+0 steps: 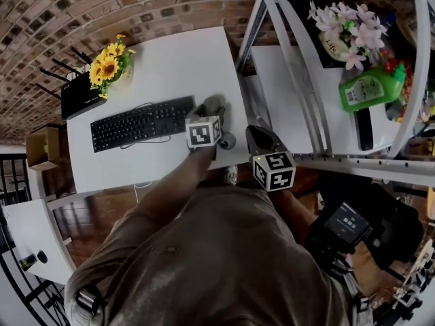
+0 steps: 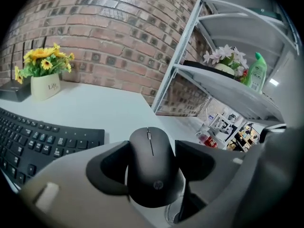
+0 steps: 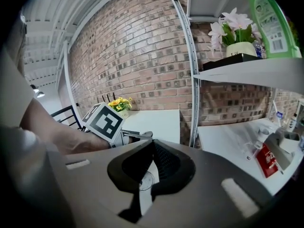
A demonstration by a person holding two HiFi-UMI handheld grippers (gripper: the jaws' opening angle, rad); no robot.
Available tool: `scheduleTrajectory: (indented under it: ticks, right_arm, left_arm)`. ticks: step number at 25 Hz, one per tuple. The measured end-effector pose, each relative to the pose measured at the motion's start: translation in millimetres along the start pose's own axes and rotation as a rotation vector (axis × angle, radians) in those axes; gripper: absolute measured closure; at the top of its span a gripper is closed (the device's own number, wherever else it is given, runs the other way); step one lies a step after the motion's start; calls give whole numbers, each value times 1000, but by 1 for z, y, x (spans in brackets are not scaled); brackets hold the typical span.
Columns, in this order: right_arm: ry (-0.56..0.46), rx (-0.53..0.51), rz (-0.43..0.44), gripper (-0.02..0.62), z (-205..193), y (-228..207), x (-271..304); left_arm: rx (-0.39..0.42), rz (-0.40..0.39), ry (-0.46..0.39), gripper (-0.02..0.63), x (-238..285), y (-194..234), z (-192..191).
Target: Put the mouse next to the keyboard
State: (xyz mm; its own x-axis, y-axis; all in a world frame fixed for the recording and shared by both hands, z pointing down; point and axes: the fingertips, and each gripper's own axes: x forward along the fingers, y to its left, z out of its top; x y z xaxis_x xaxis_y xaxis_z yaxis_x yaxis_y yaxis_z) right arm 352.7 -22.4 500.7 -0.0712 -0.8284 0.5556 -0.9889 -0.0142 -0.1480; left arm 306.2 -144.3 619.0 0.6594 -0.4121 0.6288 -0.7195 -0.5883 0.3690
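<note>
My left gripper (image 2: 151, 161) is shut on a black mouse (image 2: 152, 167), its pads pressed against the mouse's two sides. Just to the mouse's left is the right end of the black keyboard (image 2: 45, 141). In the head view the left gripper (image 1: 211, 109) sits at the right end of the keyboard (image 1: 141, 122) on the white table (image 1: 183, 60); the mouse is hidden there by the jaws. I cannot tell whether the mouse touches the table. My right gripper (image 3: 152, 145) is shut on nothing; the right gripper (image 1: 257, 140) hangs off the table's right edge.
Yellow flowers in a pot (image 1: 109, 62) and a black router (image 1: 76, 95) stand behind the keyboard. A white metal shelf unit (image 1: 299, 107) rises right of the table, carrying pink flowers (image 1: 343, 26) and a green bottle (image 1: 370, 87). A brick wall (image 2: 118, 37) backs the table.
</note>
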Motion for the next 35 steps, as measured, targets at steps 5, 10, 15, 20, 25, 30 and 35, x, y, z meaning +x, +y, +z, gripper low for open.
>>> scheduleTrajectory:
  ticks: [5,10,15,20,25,30,35]
  right_arm:
    - [7,2,-11,583,-3,-9,-3]
    - [11,3,-18,584,-4,-15,-5]
    - [5,10,-26,583,-3,-20,-6]
    - [1,20,-33,584,-3,-24,-8]
    - [-2,22,-29,583,-2,-24,-7]
    - [-1,25,-29,584,-3,-26,-6]
    - [-2,22,-25,584,-2,-24,-5]
  left_arm:
    - [-23,63,30,306,16,5,-5]
    - [-37,126,76,307,25,8,-6]
    - [-121,141,142,307,34,6,-13]
    - [-112,190,160,305,33,12,-15]
    - [-46,211,157,306,34,8,-16]
    - [-34,214,151,307,34,8,-16]
    - [-31,217,132,307,32,11,-12]
